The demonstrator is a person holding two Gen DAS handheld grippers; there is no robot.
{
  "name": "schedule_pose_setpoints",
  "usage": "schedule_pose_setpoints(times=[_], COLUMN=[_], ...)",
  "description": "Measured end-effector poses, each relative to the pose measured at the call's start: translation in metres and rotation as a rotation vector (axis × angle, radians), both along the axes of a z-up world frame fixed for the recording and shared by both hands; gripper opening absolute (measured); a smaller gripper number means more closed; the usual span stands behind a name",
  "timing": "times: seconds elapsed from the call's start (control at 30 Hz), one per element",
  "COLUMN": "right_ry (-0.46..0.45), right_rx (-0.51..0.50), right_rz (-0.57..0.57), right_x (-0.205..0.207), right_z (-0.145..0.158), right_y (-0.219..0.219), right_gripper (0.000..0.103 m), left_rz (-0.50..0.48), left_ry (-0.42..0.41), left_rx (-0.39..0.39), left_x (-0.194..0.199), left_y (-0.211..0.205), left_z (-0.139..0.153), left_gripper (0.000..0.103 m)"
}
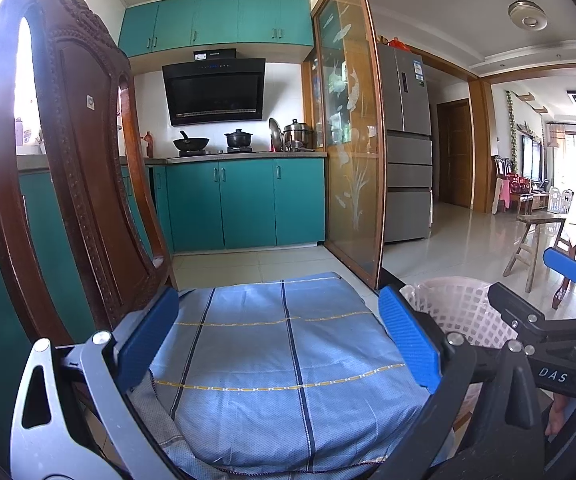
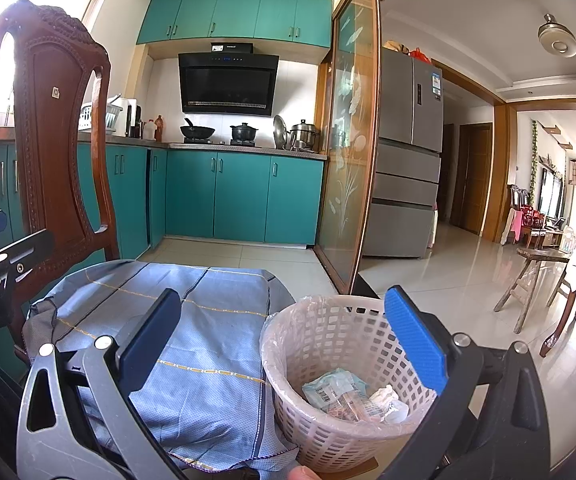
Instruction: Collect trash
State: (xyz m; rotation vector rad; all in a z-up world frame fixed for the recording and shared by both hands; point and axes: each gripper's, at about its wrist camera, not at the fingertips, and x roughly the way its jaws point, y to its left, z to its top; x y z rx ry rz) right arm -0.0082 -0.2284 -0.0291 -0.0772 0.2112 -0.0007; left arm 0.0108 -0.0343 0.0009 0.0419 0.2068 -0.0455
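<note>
A white lattice basket (image 2: 319, 432) with a thin plastic liner stands at the right edge of a blue checked cushion (image 2: 208, 344). Inside lie a teal packet with a barcode (image 2: 329, 390), a crumpled white tissue (image 2: 387, 398) and a clear wrapper (image 2: 351, 404). My right gripper (image 2: 284, 340) is open just above the basket's rim, nothing between its blue pads. My left gripper (image 1: 278, 338) is open over the cushion (image 1: 272, 360), holding nothing. The basket (image 1: 463, 312) shows to its right, with the right gripper (image 1: 535, 284) beyond it.
The cushion lies on a carved dark wooden chair (image 1: 84, 168). Teal kitchen cabinets (image 1: 244, 204) and a stove with pots are ahead. A glass sliding door (image 1: 351, 152), a grey fridge (image 1: 407, 140) and a wooden stool (image 2: 531, 280) stand on the tiled floor to the right.
</note>
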Motion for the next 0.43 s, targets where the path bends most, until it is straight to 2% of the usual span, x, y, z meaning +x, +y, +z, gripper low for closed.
schedule_pose_setpoints(times=[0.2,0.43], right_ry=[0.001,0.002], right_rx=[-0.002,-0.001], right_rz=[0.000,0.001], right_x=[0.000,0.000], right_z=[0.000,0.000], right_y=[0.000,0.000], right_gripper=[0.099,0.099], left_rz=[0.008,0.022], left_ry=[0.023,0.093], left_rx=[0.001,-0.052], left_x=[0.004,0.017], left_y=[-0.001,0.010], left_z=[-0.002,-0.007], left_gripper=[0.100,0.100])
